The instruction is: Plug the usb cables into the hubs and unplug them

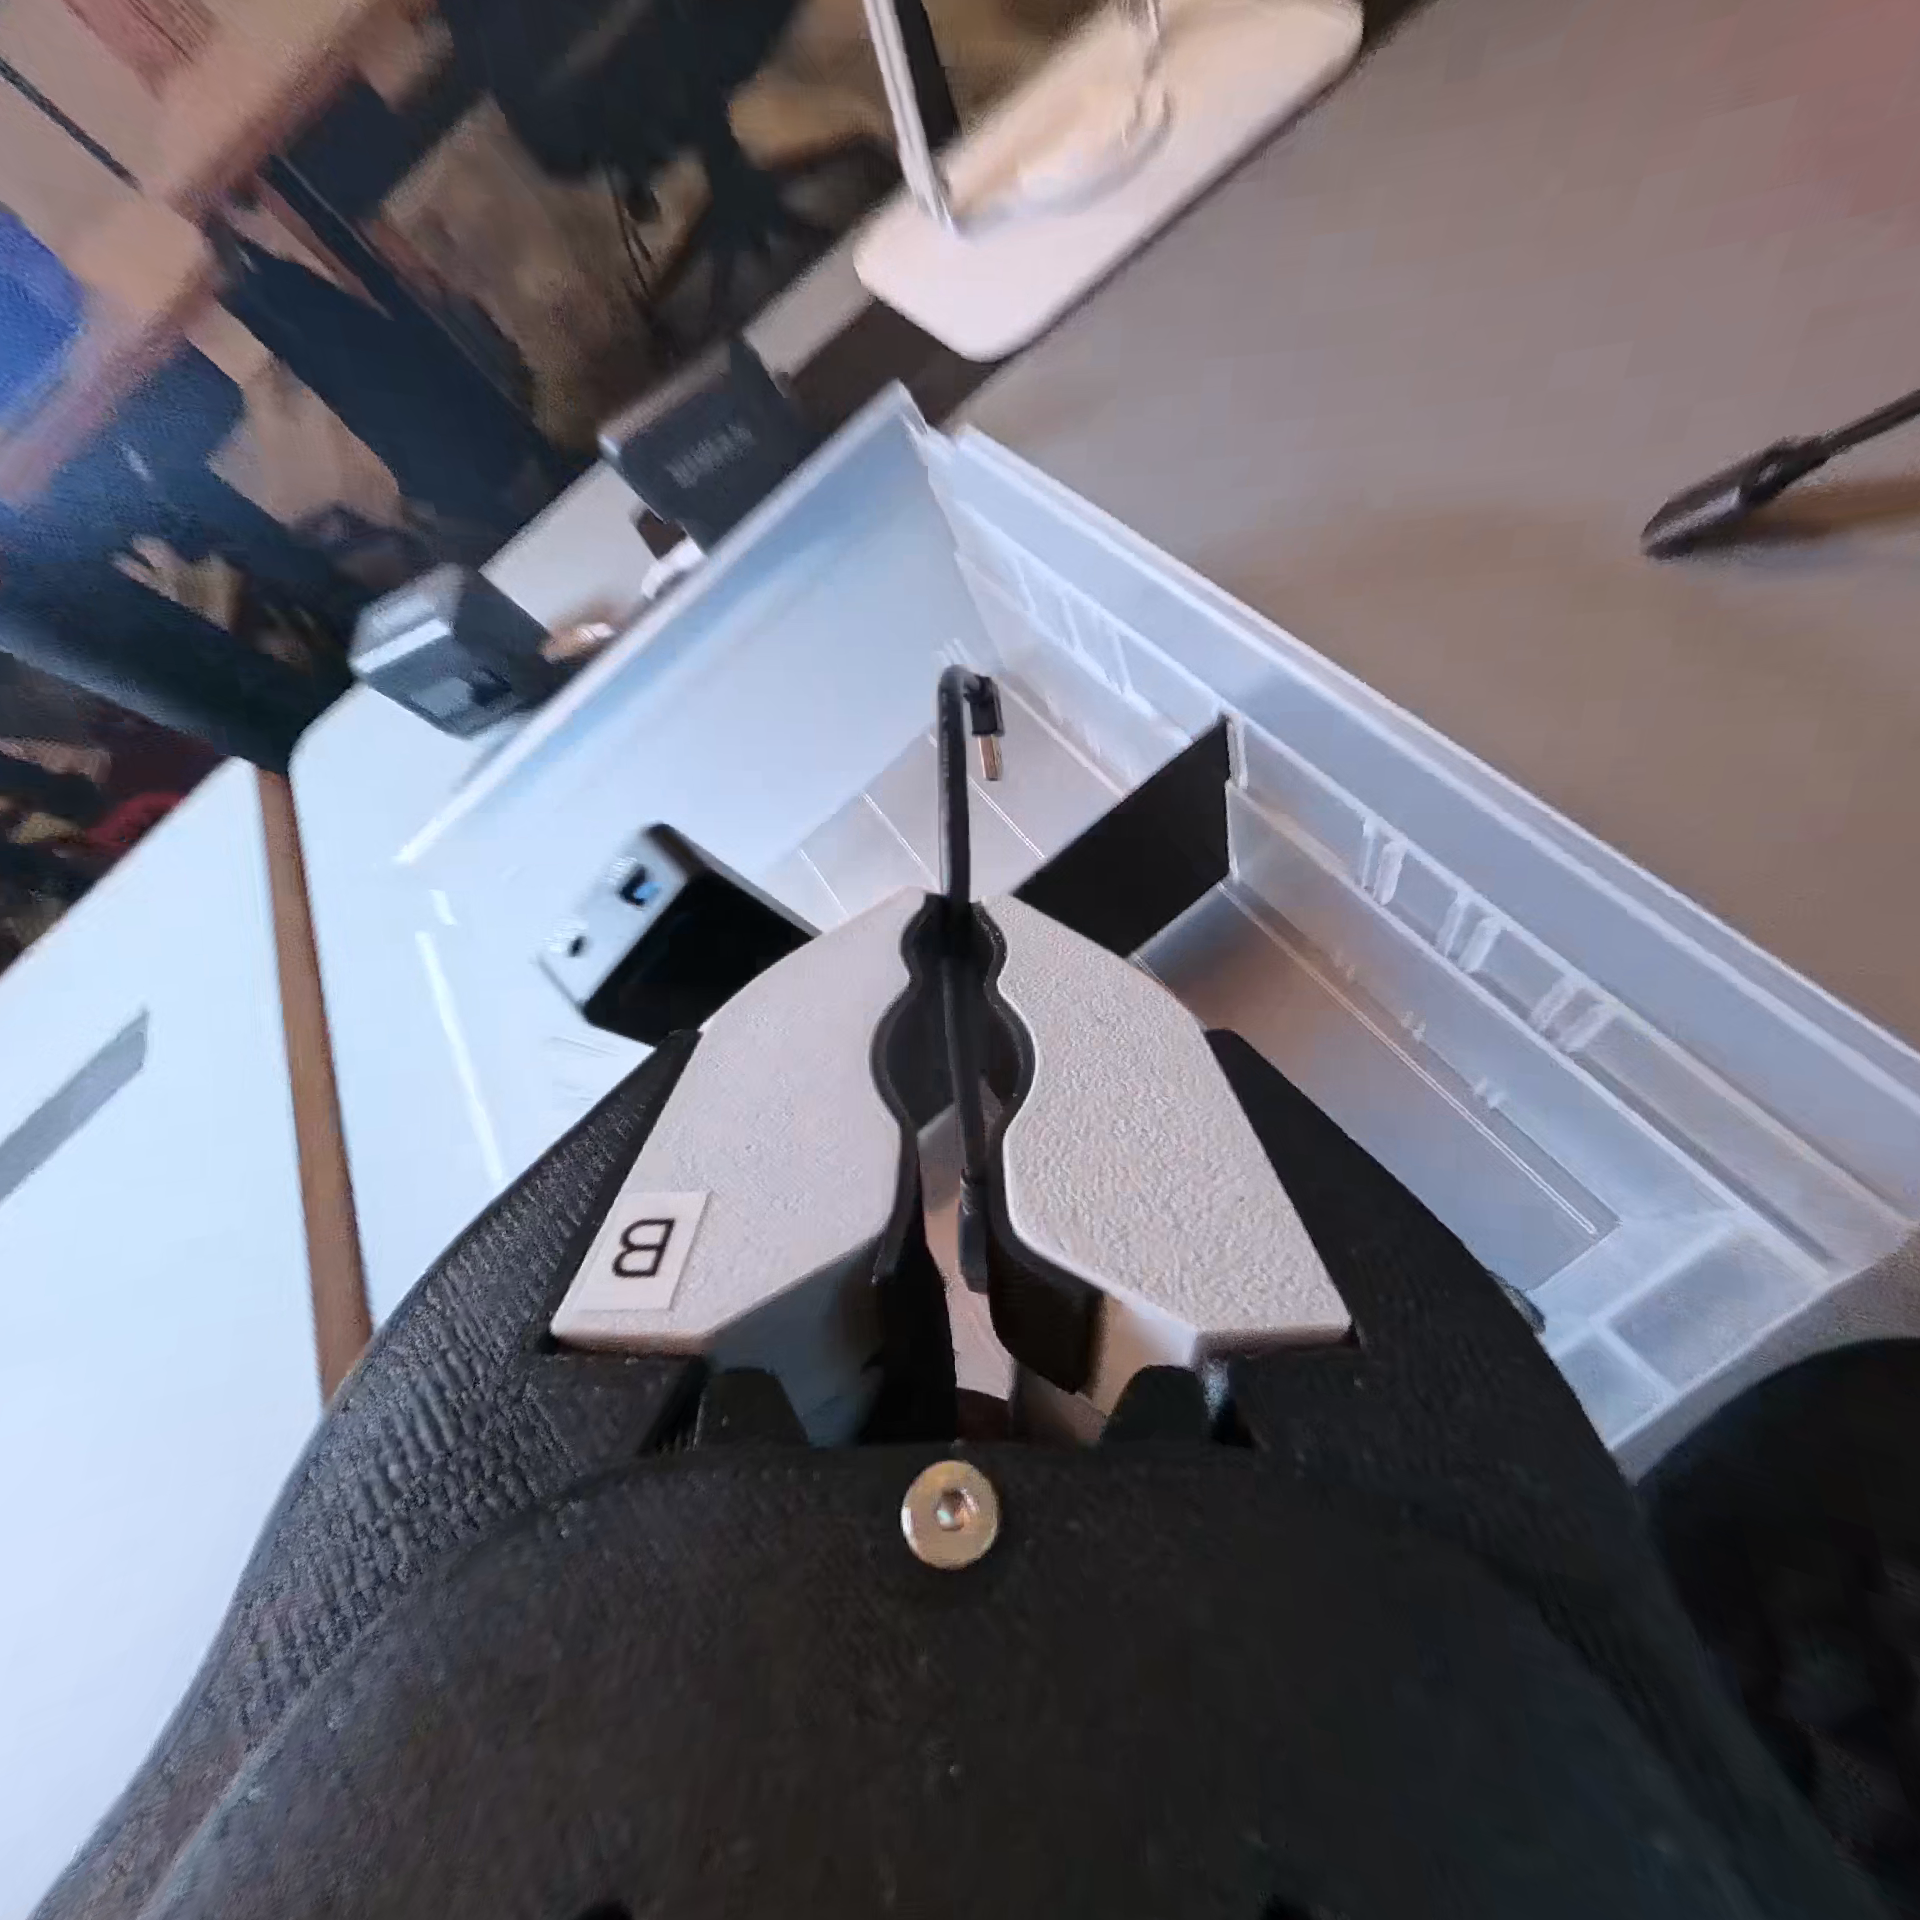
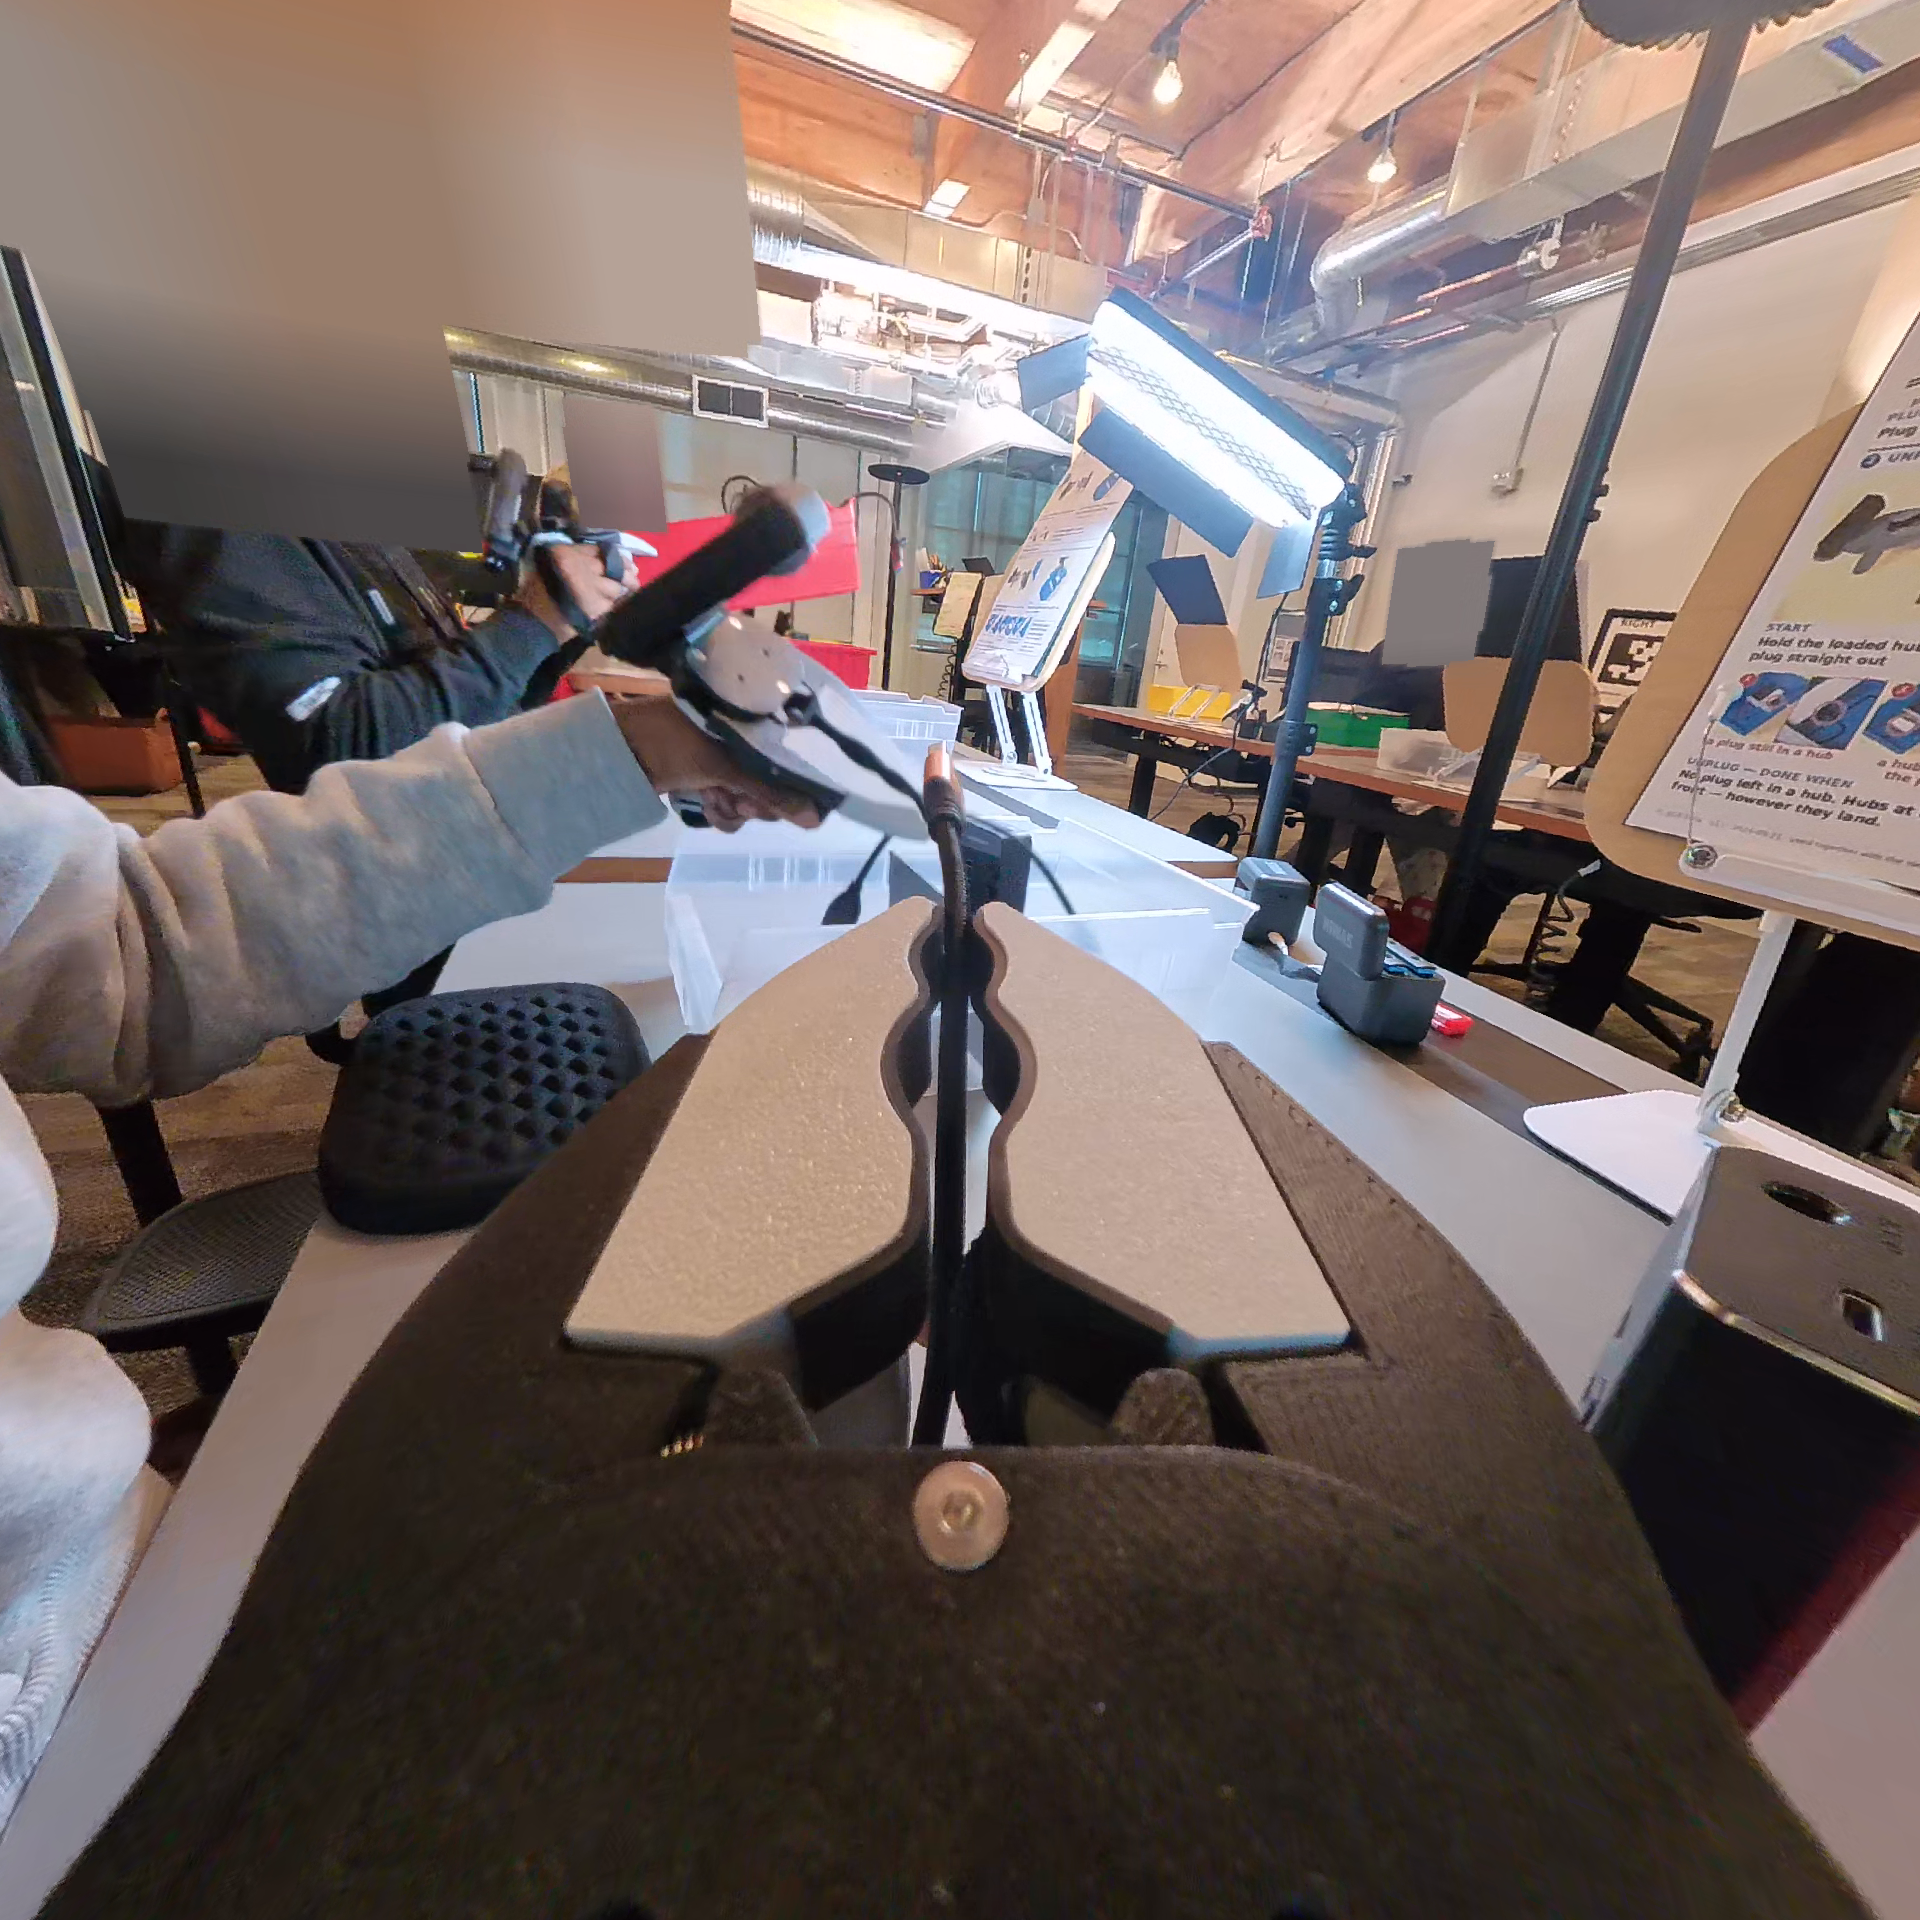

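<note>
In the left wrist view my left gripper (image 1: 951,914) is shut on a thin black USB cable (image 1: 961,831). Its metal plug (image 1: 985,732) curls over just past the fingertips. It hangs above a clear plastic bin (image 1: 1403,914) that holds a black hub (image 1: 665,940). In the right wrist view my right gripper (image 2: 956,920) is shut on another black cable (image 2: 951,1039). That cable's plug (image 2: 938,781) stands upright above the tips. The left gripper (image 2: 769,696) shows farther off, held over the bin (image 2: 1143,935), with its cable end (image 2: 854,899) dangling.
Two grey boxy devices (image 1: 457,665) (image 1: 717,457) stand behind the bin; they also show in the right wrist view (image 2: 1371,971). A loose black plug (image 1: 1714,509) lies on the grey table. A black box (image 2: 1766,1371), a white card stand (image 2: 1621,1127) and a chair (image 2: 468,1101) are close by. Tip to tip, the grippers are about 30 cm apart. The loose black plug (image 1: 1714,509) lies around 20 cm away from my right fingertips.
</note>
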Tool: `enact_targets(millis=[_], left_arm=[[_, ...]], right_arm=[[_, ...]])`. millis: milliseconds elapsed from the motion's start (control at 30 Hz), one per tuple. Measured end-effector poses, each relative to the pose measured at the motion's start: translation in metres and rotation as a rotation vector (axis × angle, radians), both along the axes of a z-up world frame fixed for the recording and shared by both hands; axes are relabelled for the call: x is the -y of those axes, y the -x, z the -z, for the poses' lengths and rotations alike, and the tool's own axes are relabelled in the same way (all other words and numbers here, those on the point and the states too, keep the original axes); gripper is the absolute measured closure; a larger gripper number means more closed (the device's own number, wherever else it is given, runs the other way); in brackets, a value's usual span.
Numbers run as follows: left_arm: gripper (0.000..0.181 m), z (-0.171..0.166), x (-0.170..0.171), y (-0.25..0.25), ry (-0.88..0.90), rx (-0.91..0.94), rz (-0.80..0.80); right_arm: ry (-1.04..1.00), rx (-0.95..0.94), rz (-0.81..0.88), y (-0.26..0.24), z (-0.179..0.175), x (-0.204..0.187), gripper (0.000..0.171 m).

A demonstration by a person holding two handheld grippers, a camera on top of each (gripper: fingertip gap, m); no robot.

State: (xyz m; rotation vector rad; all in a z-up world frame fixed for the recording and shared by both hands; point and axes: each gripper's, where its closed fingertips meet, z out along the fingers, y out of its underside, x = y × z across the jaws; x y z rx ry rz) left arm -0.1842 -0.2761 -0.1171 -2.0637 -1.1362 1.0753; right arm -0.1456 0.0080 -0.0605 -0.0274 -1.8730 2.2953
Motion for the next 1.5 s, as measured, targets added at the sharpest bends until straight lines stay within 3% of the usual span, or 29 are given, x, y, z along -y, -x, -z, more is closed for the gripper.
enact_targets(millis=[33,200,400,667,767,833,933,1000,1133,1267,1367,1500], left_arm=[[0.176,-0.012,0.003,-0.004,-0.011,-0.045,0.009],[0.176,-0.048,-0.001,-0.038,0.018,-0.177,0.22],[0.176,-0.032,0.002,-0.062,0.085,-0.125,0.331],[0.174,0.025,0.007,-0.067,0.131,0.107,0.288],[0.164,0.015,0.006,-0.059,0.104,0.066,0.221],[0.148,-0.009,-0.002,-0.051,0.063,-0.056,0.184],[0.144,-0.068,-0.041,-0.04,-0.136,-0.37,0.163],[0.144,-0.095,-0.097,-0.045,-0.381,-0.486,0.299],[0.141,-0.101,-0.194,-0.05,-0.671,-0.472,0.518],[0.139,-0.092,-0.255,-0.036,-0.956,-0.342,0.59],[0.141,-0.09,-0.288,-0.037,-1.134,-0.242,0.687],[0.165,-0.102,-0.294,-0.042,-1.267,-0.331,0.742]], right_arm=[[-0.001,-0.002,-0.001,-0.001,0.0,0.0,0.168],[-0.004,-0.008,0.004,-0.001,0.001,0.001,0.168],[-0.002,-0.001,0.013,0.001,0.001,0.001,0.168],[-0.008,0.009,0.016,0.004,0.003,0.001,0.168],[-0.01,0.018,0.014,0.004,0.004,0.001,0.168],[-0.006,0.03,0.008,0.004,0.004,0.001,0.168],[0.017,0.071,-0.012,0.005,0.001,0.0,0.168],[0.053,0.118,-0.038,0.006,-0.002,-0.002,0.168],[0.147,0.239,-0.108,0.008,-0.013,-0.01,0.168],[0.247,0.342,-0.189,0.01,-0.023,-0.019,0.168],[0.282,0.375,-0.238,0.008,-0.027,-0.022,0.167],[0.244,0.375,-0.298,-0.003,-0.024,-0.015,0.168]])
